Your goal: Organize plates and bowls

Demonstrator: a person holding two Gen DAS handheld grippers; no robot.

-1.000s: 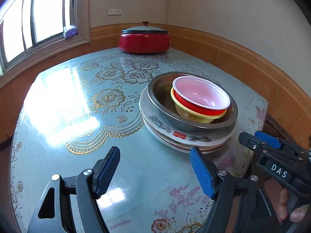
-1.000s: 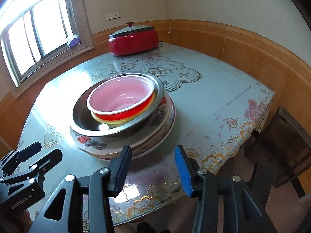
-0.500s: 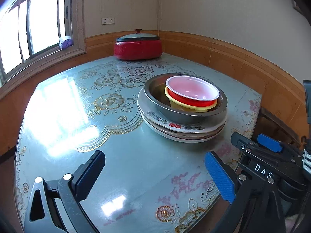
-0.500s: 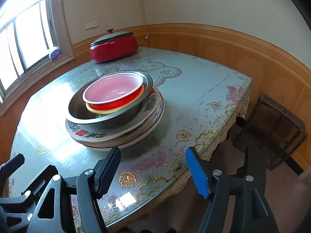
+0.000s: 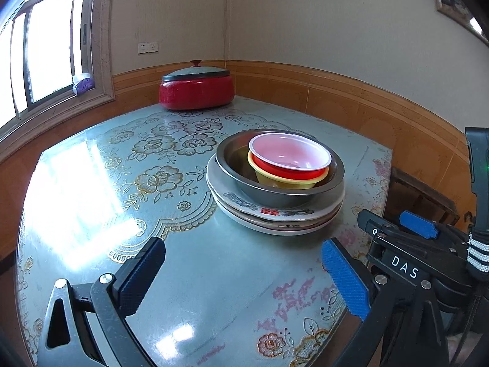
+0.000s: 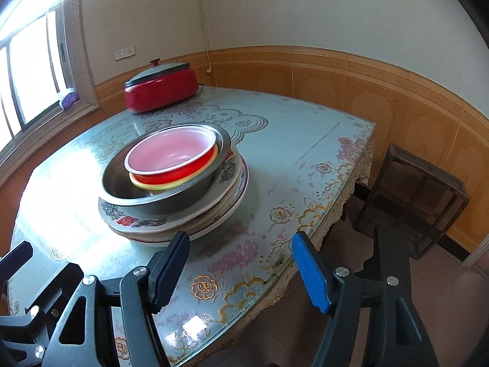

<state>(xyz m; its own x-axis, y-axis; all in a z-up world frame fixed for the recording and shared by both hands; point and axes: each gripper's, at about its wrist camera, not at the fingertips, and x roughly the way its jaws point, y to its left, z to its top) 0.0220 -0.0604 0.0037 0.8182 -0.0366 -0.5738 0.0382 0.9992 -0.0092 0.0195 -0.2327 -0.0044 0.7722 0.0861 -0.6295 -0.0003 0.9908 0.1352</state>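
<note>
The dishes stand in one nested stack at about the centre of the table [image 5: 91, 202]: a pile of plates [image 5: 275, 217] at the bottom, a steel bowl [image 5: 279, 180] on the top plate, a yellow bowl [image 5: 284, 180] inside it, and a red bowl [image 5: 290, 157] with a pale inner face seated in the yellow one. Everything bears on what lies under it; nothing from the stack sits apart on the table. A red pot [image 5: 195, 90] with a lid stands at 12 o'clock of the stack, near the wall, well apart from it. The left gripper [image 5: 241, 275] hovers near the table edge at about 6 o'clock of the stack, jaws spread wide with nothing between them. The right gripper [image 6: 240, 273] hovers at about 5 o'clock of the stack over the near edge, jaws likewise spread and empty; its left pad lies just beside the plate rim in the right wrist view, but contact cannot be confirmed. Judged from this layout, the stacking looks done and both tools are clear of it; whether any further sorting is meant cannot be told. If more handling is required, the next move calls for a level approach to the rim of the top bowl, one pad inside and one outside, then a straight lift, since the bowls sit off-centre in the steel bowl and a sideways pull could shift the pile.
</note>
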